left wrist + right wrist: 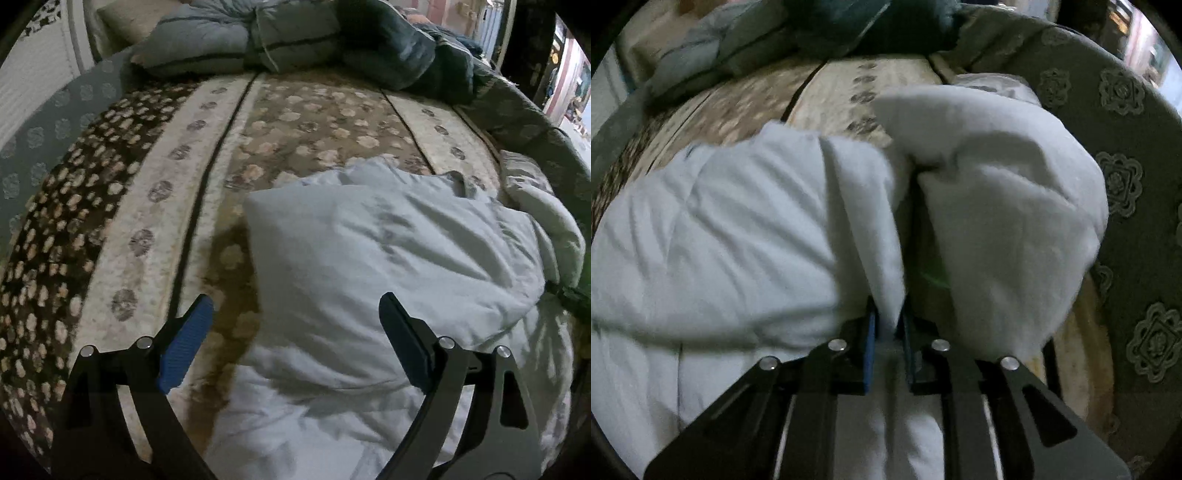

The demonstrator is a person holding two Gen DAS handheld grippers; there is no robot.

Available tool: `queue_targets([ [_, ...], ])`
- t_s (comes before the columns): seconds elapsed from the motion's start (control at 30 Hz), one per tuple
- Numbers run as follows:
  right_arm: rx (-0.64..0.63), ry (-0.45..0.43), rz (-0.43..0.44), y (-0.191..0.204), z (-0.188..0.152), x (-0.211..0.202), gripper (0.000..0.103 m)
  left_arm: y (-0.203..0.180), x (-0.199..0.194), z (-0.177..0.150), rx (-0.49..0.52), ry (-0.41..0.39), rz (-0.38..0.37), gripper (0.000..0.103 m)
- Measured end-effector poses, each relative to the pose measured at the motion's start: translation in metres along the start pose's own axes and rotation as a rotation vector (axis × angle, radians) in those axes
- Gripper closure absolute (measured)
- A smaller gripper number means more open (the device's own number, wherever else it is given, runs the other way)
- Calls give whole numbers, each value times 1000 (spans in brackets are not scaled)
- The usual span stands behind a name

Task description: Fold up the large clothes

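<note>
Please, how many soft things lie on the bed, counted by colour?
Pale white padded garment, gripped by the right gripper: 1
Blue-grey pillows at the bed's far end: 2
Dark teal bundled quilt: 1
Total: 4

No readable text, label, brand, number or sign is being shown in either wrist view. Only flower motifs are being displayed on the patterned bedspread and medallion motifs on the grey cover; nothing is being carried as lettering on the white garment.
</note>
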State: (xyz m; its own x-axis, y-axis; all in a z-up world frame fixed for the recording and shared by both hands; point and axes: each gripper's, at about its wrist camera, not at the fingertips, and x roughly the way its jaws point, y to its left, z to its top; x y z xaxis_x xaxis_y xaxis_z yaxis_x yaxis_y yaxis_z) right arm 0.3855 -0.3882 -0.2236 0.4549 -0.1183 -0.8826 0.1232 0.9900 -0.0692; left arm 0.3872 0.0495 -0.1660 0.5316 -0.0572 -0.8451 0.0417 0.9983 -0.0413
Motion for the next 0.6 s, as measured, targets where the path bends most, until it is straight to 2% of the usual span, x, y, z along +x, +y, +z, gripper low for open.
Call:
queue_targets([
  [0.1,-1,-36,-1,-6,-7,-28,53,-18,6,1,45,4,1,24],
  [0.13,9,-72,12,-10,-7,-38,52,-23,9,2,54,13,-13,27],
  [0.2,15,-132,35,-11,-2,-57,52,-30,16,4,64,26,-28,39],
  [0.3,-26,-163,62,6,23,-58,53,-44,31,10,75,53,-5,52],
  [0.33,-43,-165,55,15,33,-52,54,-48,36,13,76,62,2,55],
  [0.37,-61,-169,49,25,40,-46,65,-51,41,15,75,70,9,61],
  [0.4,-77,-159,46,35,47,-36,81,-54,50,18,72,87,20,68],
  [0.43,-81,-120,43,42,52,-22,87,-54,58,19,69,103,32,70],
  [0.5,-76,7,43,51,49,16,97,-54,76,17,56,153,53,80],
  [0.53,-77,34,42,51,47,27,100,-51,85,14,43,180,48,82],
  [0.6,-70,69,56,49,29,42,103,-51,90,7,46,181,49,84],
])
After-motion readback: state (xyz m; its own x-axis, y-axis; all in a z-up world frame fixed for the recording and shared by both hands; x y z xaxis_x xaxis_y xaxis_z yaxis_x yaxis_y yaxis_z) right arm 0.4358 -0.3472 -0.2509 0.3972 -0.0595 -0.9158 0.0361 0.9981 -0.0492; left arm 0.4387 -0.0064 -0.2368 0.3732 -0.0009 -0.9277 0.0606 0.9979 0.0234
